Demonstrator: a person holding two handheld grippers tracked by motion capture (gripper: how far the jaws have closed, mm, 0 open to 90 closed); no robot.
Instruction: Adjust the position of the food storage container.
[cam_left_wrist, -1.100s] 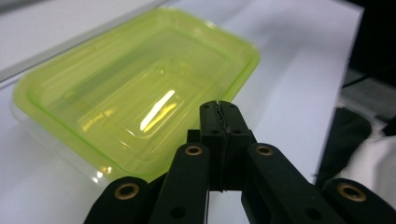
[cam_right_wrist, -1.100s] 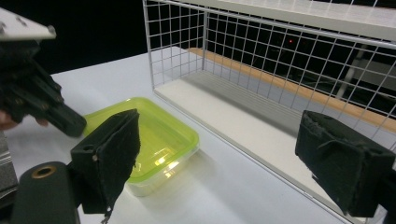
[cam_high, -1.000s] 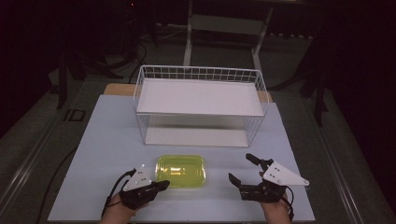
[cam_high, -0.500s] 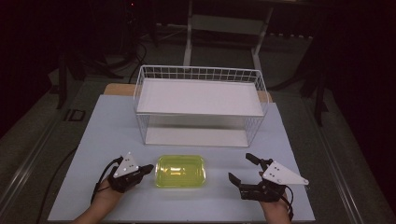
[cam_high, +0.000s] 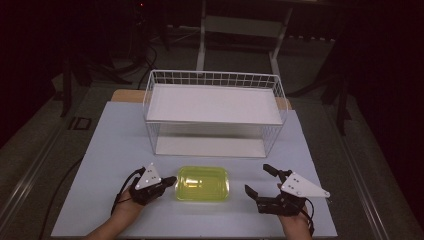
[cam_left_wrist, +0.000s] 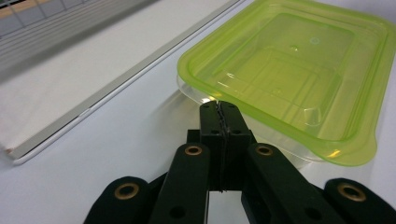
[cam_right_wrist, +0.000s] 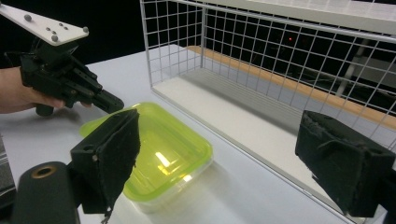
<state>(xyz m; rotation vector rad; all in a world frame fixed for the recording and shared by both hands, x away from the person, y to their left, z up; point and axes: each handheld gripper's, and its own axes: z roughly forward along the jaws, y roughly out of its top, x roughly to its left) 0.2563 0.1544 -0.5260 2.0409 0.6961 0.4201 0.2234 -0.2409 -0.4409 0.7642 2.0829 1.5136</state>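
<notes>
1. Nearest to us, at the bottom of the high view, our two hands come in over the pale surface (cam_high: 100, 150), each holding a black gripper.
2. Our left gripper (cam_high: 169, 181) has its fingers (cam_left_wrist: 219, 122) pressed together; in the left gripper view the tips sit right at the near rim of the container, and we cannot tell whether they touch it.
3. Our right gripper (cam_high: 260, 181) has its fingers (cam_right_wrist: 109, 154) spread wide, with padded faces turned toward each other. It lies to the right of the container and apart from it.
4. Between the two grippers sits a yellow-green plastic container (cam_high: 202, 183), shallow and rectangular with rounded corners. It rests flat on the surface with a clear lid or rim showing beneath its green edge.
5. Just beyond the container stands a white wire basket (cam_high: 212, 79), turned on its side with the open face toward us. A white board (cam_high: 212, 104) lies across it like a shelf.
6. Farther back, past the surface's edge, we see dark floor (cam_high: 40, 145), and cables and metal stand legs in shadow.
</notes>
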